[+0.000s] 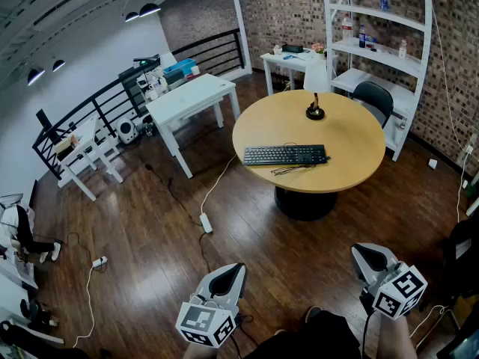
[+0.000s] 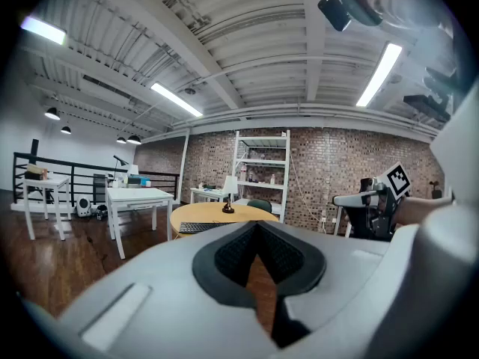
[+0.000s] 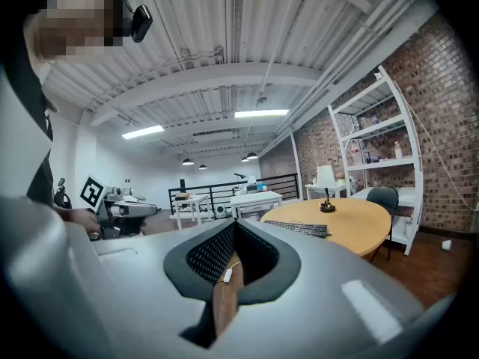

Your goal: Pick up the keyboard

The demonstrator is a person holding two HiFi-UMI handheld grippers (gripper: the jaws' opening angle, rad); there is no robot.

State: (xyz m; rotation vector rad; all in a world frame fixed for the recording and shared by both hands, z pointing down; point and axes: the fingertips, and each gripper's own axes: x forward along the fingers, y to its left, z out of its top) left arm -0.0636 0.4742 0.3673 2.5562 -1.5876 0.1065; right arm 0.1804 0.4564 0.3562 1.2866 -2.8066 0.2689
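A black keyboard (image 1: 285,155) lies on the round wooden table (image 1: 352,159), near its front edge, with a tangle of black cable beside it. In the head view both grippers are low in the picture, far short of the table. My left gripper (image 1: 232,273) is shut and holds nothing. My right gripper (image 1: 366,256) is also shut and holds nothing. The left gripper view shows the keyboard (image 2: 198,227) far off past the shut jaws (image 2: 256,264). From the right gripper view the keyboard (image 3: 296,227) lies on the table ahead and to the right of the gripper (image 3: 233,264).
A black-based lamp (image 1: 315,109) stands at the back of the round table. A white table (image 1: 188,102) stands to the left, a dark chair (image 1: 373,96) and white shelves (image 1: 378,47) behind. A power strip (image 1: 206,222) with cord lies on the wooden floor between me and the table.
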